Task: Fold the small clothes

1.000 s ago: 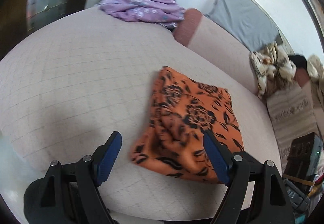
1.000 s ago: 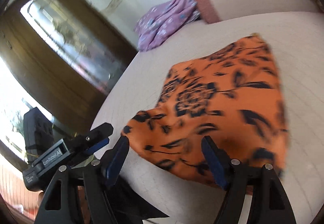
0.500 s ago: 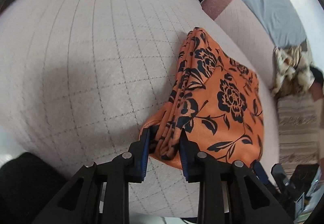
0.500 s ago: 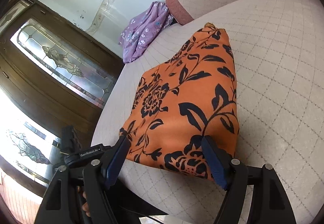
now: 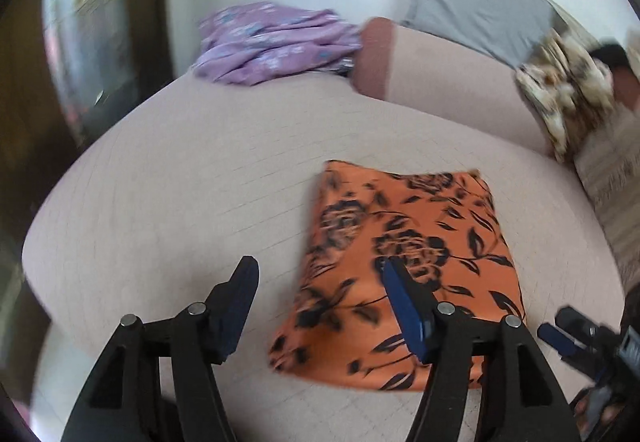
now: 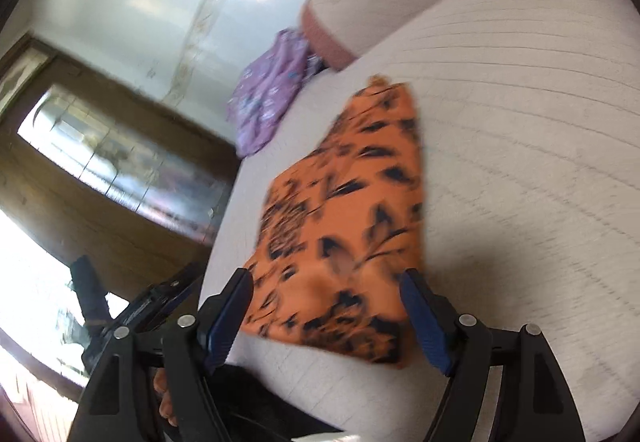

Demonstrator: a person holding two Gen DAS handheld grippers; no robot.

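A folded orange cloth [image 5: 404, 266] is laid flat on the quilted bed [image 5: 180, 182] near its front edge, and a purple garment [image 5: 276, 42] is heaped at the far edge. The left gripper [image 5: 320, 306], its jaws just reopened, is held apart with nothing gripped, and the right gripper [image 6: 326, 318] is likewise held wide and empty above the cloth.

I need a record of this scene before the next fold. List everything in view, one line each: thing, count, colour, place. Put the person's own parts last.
folded cloth: one, orange with black flowers, lying on the cushion, near both grippers.
crumpled cloth: one, purple with pale flowers, far edge of the cushion by the wall.
cushion: one, pale quilted, under both cloths.
bolster: one, pale with a reddish end, behind the orange cloth.
grey sheet: one, against the wall.
patterned fabric: one heap, cream and brown, far right.
door: dark wood with glass, left of the cushion.
left gripper: black with blue pads, jaws just opening, empty.
right gripper: same colours, open, empty.
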